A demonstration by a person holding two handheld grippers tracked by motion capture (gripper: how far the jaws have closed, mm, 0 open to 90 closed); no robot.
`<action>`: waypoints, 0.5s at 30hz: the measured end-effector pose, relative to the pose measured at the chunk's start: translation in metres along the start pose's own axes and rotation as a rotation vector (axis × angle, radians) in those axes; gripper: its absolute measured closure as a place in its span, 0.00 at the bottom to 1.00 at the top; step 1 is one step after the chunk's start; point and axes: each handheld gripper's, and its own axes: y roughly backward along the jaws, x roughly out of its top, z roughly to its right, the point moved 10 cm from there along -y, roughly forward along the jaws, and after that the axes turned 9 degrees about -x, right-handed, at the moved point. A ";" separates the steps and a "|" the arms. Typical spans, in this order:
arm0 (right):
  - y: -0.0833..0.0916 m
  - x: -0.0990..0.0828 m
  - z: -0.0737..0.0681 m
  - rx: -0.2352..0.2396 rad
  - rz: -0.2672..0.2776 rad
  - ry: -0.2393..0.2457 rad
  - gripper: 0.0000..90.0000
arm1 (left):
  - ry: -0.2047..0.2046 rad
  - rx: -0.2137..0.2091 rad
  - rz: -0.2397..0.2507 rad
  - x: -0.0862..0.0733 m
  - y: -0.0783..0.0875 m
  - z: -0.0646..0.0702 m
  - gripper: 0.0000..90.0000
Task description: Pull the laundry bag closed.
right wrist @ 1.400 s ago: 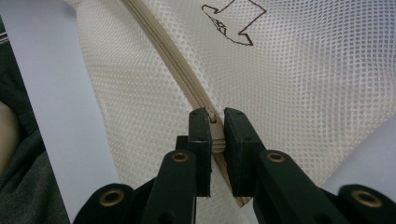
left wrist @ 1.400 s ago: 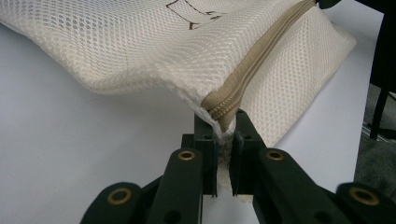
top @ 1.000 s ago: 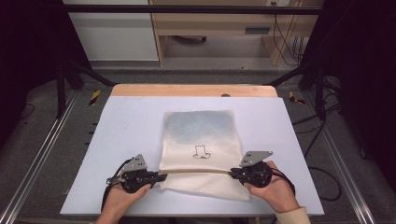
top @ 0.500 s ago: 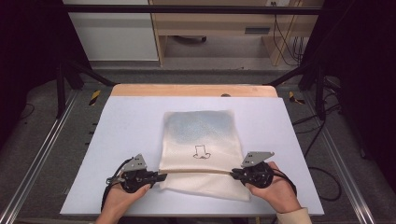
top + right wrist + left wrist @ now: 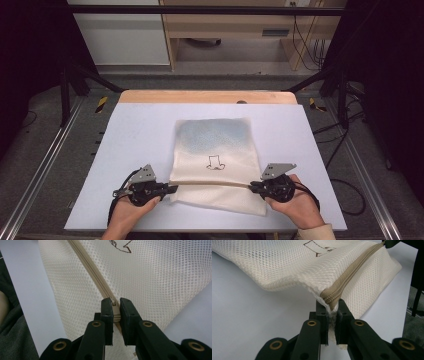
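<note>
- Lying flat near the front edge of the white table (image 5: pixel 125 135), a cream mesh bag (image 5: pixel 215 145) is being held at both ends of its tan zipper (image 5: pixel 212 183).
- Left gripper (image 5: pixel 172 188) is being kept clamped on the zipper's left end.
- Right gripper (image 5: pixel 251 186) is being kept clamped on what looks like the zipper pull.
- Bag is being judged light, soft, floppy; mesh likely snagging, so the stiffer zipper tape is being preferred for gripping.

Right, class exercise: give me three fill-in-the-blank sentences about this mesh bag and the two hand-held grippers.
1. Each hand-held gripper is shut on one end of the bag's ____.
2. The mesh bag lies on the ____ table top.
3. The left hand-held gripper and the right hand-held gripper hold the bag at its edge ____ the person.

Missing words: zipper; white; nearest
</note>
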 end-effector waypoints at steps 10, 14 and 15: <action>0.000 -0.002 0.000 -0.001 -0.004 -0.002 0.91 | -0.003 0.003 0.006 0.002 0.002 0.000 0.92; 0.001 -0.004 0.001 0.001 -0.004 -0.004 0.91 | -0.002 0.004 0.010 0.002 0.002 -0.001 0.92; 0.001 -0.004 0.001 0.000 0.000 -0.007 0.91 | -0.002 0.004 0.010 0.002 0.002 -0.001 0.92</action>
